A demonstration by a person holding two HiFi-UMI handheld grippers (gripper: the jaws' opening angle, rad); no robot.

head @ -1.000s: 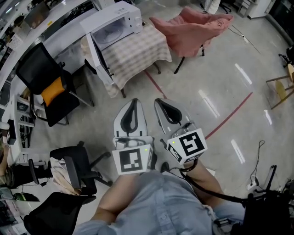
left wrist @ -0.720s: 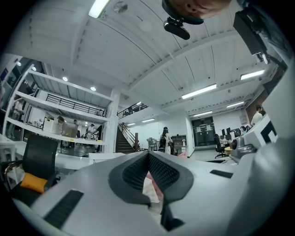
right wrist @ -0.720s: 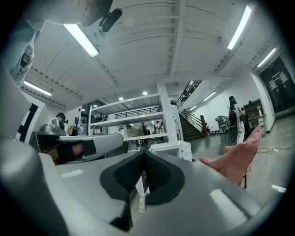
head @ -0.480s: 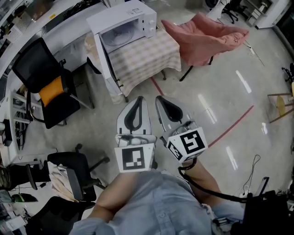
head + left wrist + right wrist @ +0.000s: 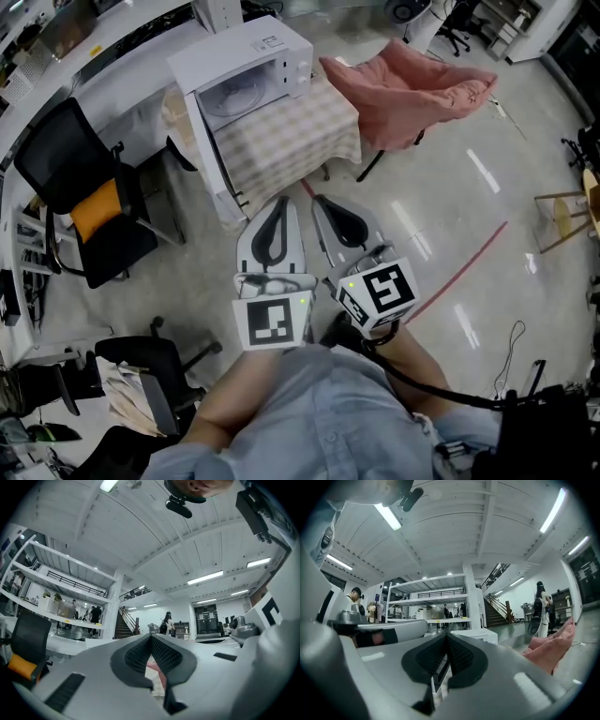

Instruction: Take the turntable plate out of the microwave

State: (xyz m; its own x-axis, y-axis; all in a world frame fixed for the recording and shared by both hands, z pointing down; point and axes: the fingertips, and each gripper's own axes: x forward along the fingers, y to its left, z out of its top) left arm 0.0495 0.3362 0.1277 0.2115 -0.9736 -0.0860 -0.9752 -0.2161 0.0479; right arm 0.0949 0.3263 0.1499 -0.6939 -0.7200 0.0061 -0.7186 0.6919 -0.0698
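Head view: microwave (image 5: pixel 246 66) at the far left end of a table (image 5: pixel 300 141) under a checked cloth, door (image 5: pixel 211 155) swung wide toward the near side. Turntable plate (image 5: pixel 234 94) lying flat inside the cavity as a pale disc, not yet touched. Left tongs (image 5: pixel 278 206) and right tongs (image 5: pixel 325 202) side by side, pointed level toward the table, well apart from the microwave. Plate ahead and off to the left of both tips; left tongs somewhat nearer by the look of it, with the open door's edge close to their line in. No long axis on a round plate, so likely a matter of reaching the near rim squarely through the opening. Left gripper view: left tongs (image 5: pixel 150 640) with tips closed together, nothing gripped, only a strip of pink and pale cloth showing through the loop below; plate out of sight here. Right gripper view: right tongs (image 5: pixel 446 638) likewise closed and empty, what looks like the microwave's white top (image 5: pixel 474 635) just beyond the tips, pink cloth (image 5: pixel 555 644) off to the right. Opening both pairs needed before any hold.
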